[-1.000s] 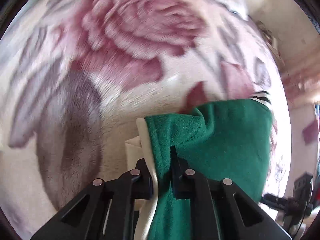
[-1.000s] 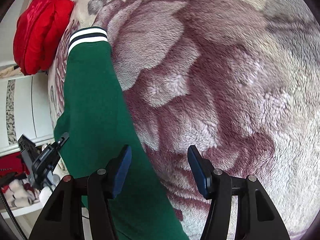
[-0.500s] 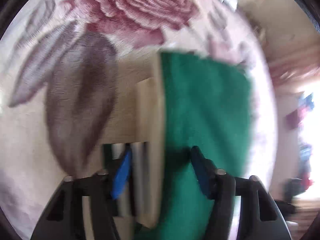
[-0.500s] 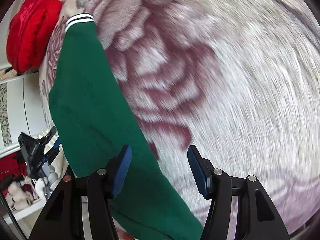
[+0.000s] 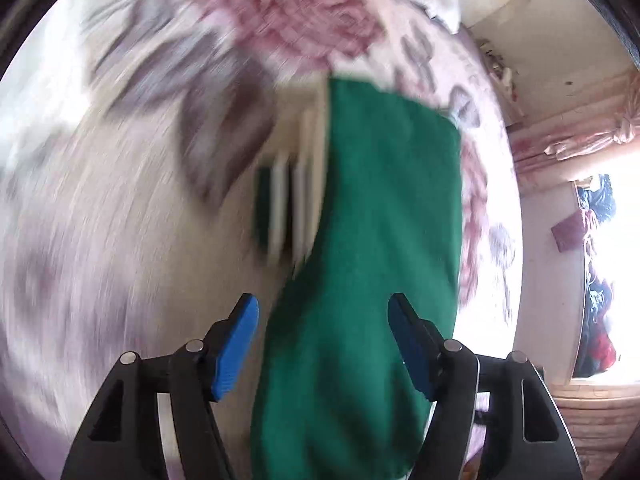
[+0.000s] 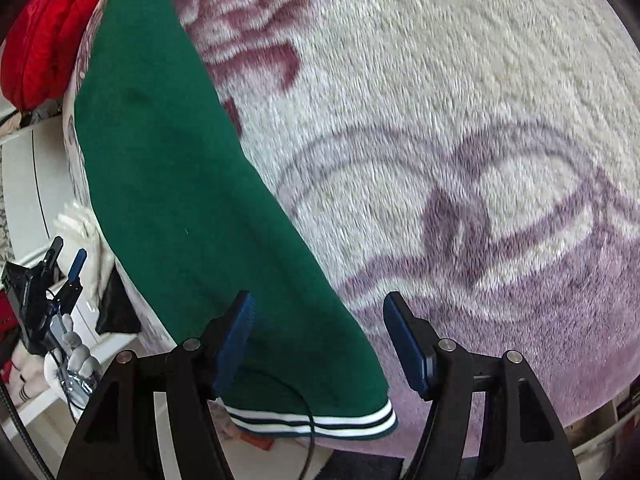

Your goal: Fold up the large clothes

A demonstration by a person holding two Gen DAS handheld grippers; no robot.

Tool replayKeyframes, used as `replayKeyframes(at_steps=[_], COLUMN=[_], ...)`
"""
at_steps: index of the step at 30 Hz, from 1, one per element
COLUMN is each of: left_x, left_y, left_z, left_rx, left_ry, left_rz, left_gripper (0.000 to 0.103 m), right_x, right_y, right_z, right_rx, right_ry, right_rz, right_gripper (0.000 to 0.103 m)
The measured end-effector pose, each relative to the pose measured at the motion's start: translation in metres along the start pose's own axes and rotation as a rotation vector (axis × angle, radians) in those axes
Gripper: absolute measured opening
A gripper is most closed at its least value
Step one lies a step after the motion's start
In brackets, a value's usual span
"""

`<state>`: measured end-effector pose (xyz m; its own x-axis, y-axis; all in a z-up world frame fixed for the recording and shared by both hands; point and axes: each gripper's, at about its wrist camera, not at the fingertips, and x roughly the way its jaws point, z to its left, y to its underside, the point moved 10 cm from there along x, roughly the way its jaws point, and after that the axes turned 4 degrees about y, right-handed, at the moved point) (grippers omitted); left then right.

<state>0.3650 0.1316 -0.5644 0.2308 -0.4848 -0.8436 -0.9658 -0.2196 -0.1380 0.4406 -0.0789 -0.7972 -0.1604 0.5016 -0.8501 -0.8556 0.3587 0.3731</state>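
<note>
Blanket (image 6: 440,80) open right of green garment (image 6: 180,184); red cushion (image 6: 44,32) at far end; left gripper (image 6: 60,280) beyond bed edge

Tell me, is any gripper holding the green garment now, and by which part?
Nothing is held. The left gripper, whose jaws have just been opening, and the right gripper stand open over the green knit garment.

The right gripper (image 6: 318,340) hangs over the blanket (image 6: 460,128), jaws just widened and apart with nothing pinched. The green garment (image 6: 184,184) runs from eleven o'clock down to six, flat on the blanket, its striped hem (image 6: 320,420) lying under the jaws. A red cushion (image 6: 44,36) sits at ten o'clock. The other gripper (image 6: 66,264) shows at eight o'clock.
</note>
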Motion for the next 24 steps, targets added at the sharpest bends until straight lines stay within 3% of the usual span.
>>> replayKeyframes(at_steps=[3, 6, 9, 11, 15, 17, 18, 19, 20, 24], left_x=[0.0, 0.014, 0.035, 0.049, 0.058, 0.051, 0.046, 0.04, 0.035, 0.039], left_y=[0.089, 0.165, 0.227, 0.251, 0.26, 0.257, 0.258, 0.264, 0.265, 0.274], left_z=[0.025, 0.039, 0.046, 0.048, 0.048, 0.045, 0.045, 0.047, 0.048, 0.062], left_rx=[-0.054, -0.135, -0.205, -0.209, -0.198, -0.149, -0.123, -0.112, -0.108, -0.107], left_ry=[-0.046, -0.044, -0.033, -0.05, -0.072, -0.099, -0.125, -0.118, -0.104, -0.091], left_rz=[0.088, 0.18, 0.257, 0.284, 0.213, 0.167, 0.158, 0.153, 0.149, 0.18], left_gripper=[0.065, 0.065, 0.065, 0.065, 0.064, 0.032, 0.027, 0.02, 0.019, 0.019], right_x=[0.024, 0.043, 0.06, 0.071, 0.085, 0.092, 0.098, 0.101, 0.101, 0.098], right_y=[0.035, 0.071, 0.102, 0.122, 0.144, 0.155, 0.157, 0.159, 0.161, 0.176], right_z=[-0.016, -0.025, -0.029, -0.034, -0.034, -0.037, -0.037, -0.037, -0.037, -0.044], right_rx=[-0.03, -0.043, -0.059, -0.053, -0.071, -0.087, -0.089, -0.091, -0.091, -0.096], right_ry=[0.006, -0.013, -0.029, -0.036, -0.054, -0.054, -0.042, -0.019, 0.007, 0.021], right_rz=[0.082, 0.157, 0.22, 0.259, 0.275, 0.263, 0.237, 0.214, 0.199, 0.147], right_gripper=[0.069, 0.069, 0.069, 0.069, 0.069, 0.068, 0.062, 0.039, 0.032, 0.029])
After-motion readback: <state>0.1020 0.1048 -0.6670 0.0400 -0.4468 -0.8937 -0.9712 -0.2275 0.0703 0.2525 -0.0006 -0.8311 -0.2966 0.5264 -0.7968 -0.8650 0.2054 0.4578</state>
